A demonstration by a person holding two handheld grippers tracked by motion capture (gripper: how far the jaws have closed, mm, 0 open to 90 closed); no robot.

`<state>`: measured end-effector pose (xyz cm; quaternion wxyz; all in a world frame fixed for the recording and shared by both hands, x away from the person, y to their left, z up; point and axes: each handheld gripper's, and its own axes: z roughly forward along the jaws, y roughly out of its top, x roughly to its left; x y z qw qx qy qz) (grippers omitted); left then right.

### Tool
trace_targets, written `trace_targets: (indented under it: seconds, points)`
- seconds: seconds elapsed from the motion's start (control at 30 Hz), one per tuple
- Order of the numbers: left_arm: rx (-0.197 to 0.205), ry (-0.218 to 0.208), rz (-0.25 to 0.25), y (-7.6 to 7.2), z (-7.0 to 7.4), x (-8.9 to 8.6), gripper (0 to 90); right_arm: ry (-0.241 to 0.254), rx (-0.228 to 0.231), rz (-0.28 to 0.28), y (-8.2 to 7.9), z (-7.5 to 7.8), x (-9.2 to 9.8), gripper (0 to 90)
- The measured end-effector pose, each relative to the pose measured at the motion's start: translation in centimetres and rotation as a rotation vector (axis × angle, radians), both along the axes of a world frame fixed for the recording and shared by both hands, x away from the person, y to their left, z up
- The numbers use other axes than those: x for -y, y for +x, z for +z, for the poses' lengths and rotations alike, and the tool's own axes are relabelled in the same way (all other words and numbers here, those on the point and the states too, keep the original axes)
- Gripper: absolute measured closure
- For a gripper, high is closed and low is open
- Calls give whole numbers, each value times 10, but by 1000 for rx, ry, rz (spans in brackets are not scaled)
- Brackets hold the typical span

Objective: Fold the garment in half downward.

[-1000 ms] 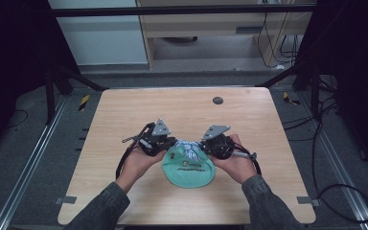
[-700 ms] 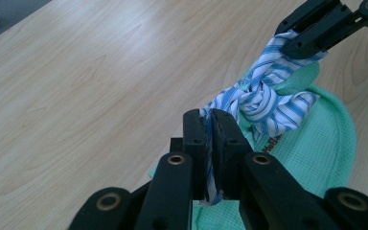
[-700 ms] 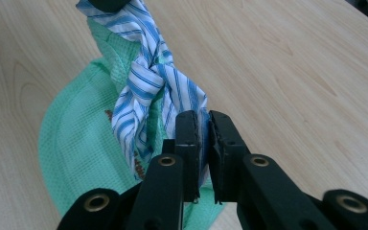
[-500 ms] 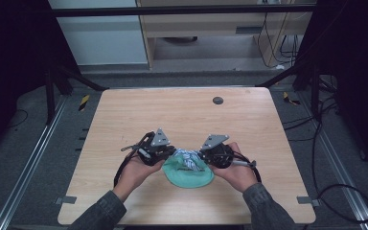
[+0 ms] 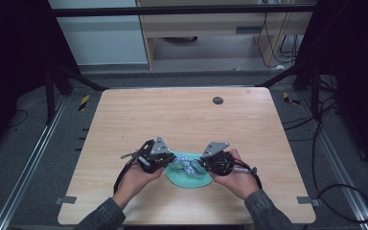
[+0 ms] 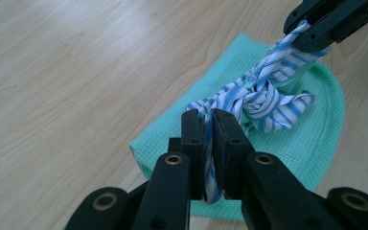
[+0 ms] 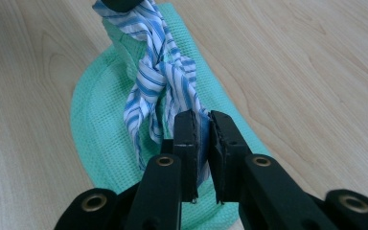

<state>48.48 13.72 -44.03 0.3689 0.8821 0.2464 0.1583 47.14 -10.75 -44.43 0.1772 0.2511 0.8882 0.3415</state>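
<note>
Left gripper view puts the left gripper (image 6: 210,125) clenched on one end of a blue-and-white striped cloth strip (image 6: 261,98) — the fabric pinched flat between its jaws. From there the strip runs away toward the upper right, through a loose knot in the middle, to the right gripper (image 6: 311,33), which clamps the other end. Seen from above, the strip's long axis lies level between the two grippers, left to right, just over a green waffle cloth (image 5: 188,177) on the wooden table (image 5: 182,115). Neither hand is nearer the knot — it sits about midway, so tightening would likely mean pulling the ends apart along that line.
</note>
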Motion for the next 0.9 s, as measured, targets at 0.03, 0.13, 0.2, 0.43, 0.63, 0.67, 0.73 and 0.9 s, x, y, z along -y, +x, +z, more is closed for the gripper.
trace_targets:
  seconds: [0.03, 0.13, 0.2, 0.43, 0.63, 0.67, 0.73, 0.9]
  points:
    - [-3, 0, 0, -1, -2, -1, 836, 3, -1, 2, -1, -1, 0, 819]
    - [-8, 2, -1, -4, -6, -2, 831, 4, -5, 10, -3, -3, 0, 816]
    - [-10, 2, -3, -6, -8, -2, 830, 4, -8, 9, -5, -4, 0, 816]
    - [-13, 2, -11, -13, -15, -5, 802, 6, -13, 14, -11, -8, 1, 808]
    - [0, 7, 13, -19, -20, -7, 583, 6, -17, 20, -14, -10, 1, 802]
    - [-1, 9, 9, -19, -20, -8, 558, 6, -18, 21, -14, -10, 1, 800]
    - [1, 6, 10, -19, -22, -9, 515, 5, -16, 21, -15, -10, 1, 796]
    - [-18, 9, -14, -18, -25, -7, 465, 1, -18, 26, -17, -11, 1, 777]
